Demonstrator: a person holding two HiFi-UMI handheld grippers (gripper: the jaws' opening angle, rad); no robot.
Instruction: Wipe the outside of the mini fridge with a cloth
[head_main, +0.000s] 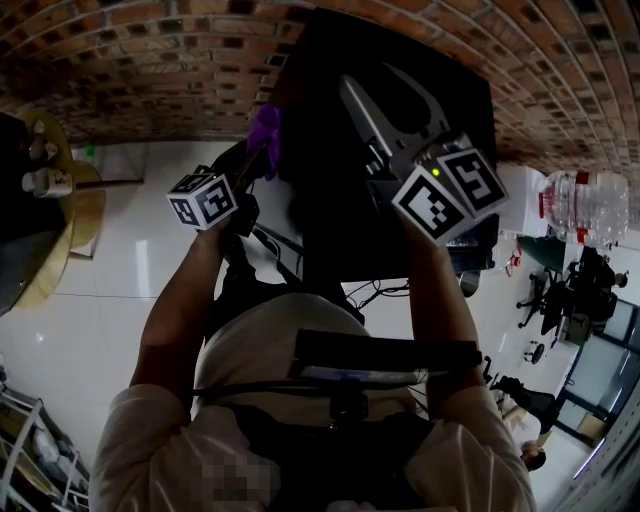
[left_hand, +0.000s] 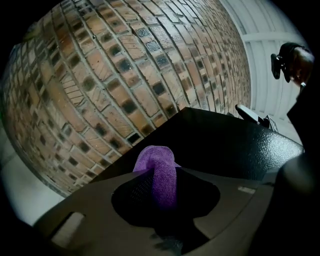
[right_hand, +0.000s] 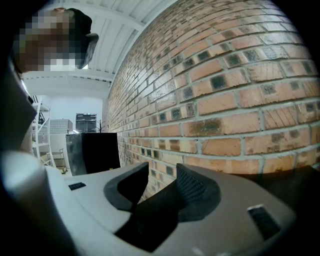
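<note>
Head view: left gripper (head_main: 262, 158) is pinching the purple cloth (head_main: 266, 125) at the fridge's (head_main: 330, 220) upper left edge, while the right gripper (head_main: 385, 95) is hovering over the top, fingers spread and empty. Left gripper view: fingers are clamping the cloth against the black corner, contact unclear. Right gripper view: fingers are gaping on nothing, so I'm judging the wipe as barely under way, with the sides and front remaining.

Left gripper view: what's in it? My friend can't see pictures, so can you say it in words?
The left tongs pinch a bunched purple cloth that sticks out ahead of them, right by the edge of a black mini fridge. A brick wall fills the view behind the fridge.
</note>
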